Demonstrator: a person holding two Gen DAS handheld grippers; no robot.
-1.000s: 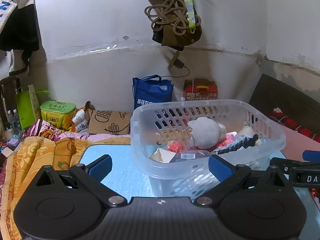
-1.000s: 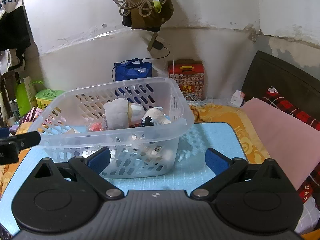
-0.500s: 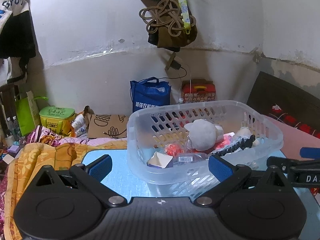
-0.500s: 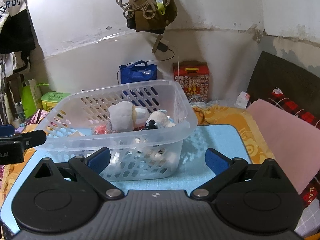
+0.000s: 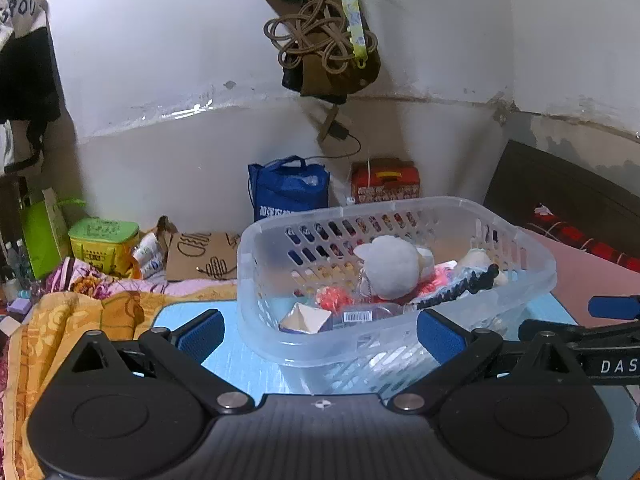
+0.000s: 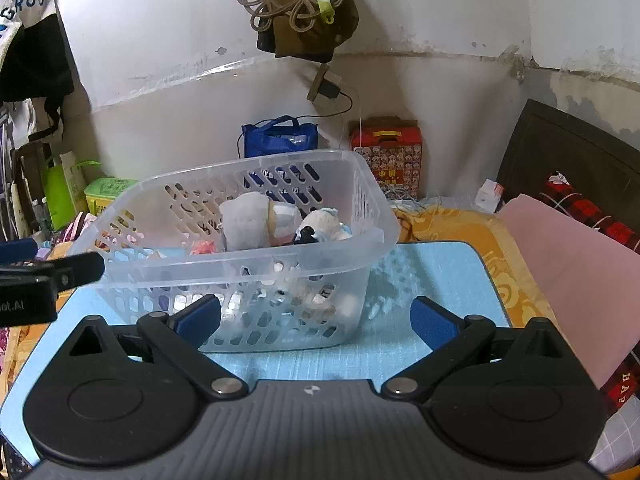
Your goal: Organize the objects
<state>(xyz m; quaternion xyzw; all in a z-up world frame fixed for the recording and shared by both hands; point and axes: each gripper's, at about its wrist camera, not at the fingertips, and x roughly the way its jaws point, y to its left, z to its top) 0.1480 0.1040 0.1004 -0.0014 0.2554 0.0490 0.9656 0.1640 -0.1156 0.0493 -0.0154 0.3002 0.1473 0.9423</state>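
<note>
The clear basket [image 6: 248, 264] sits on the blue counter [image 6: 432, 276], corralling the plush toys [image 5: 390, 266], while the left gripper [image 5: 320, 330] and right gripper [image 6: 316, 318] flank it, spread wide, grasping nothing.

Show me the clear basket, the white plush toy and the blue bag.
clear basket [image 6: 240, 256]: right wrist view, near rim.
white plush toy [image 5: 390, 266]: left wrist view, round body.
blue bag [image 5: 290, 194]: left wrist view, front panel.
</note>
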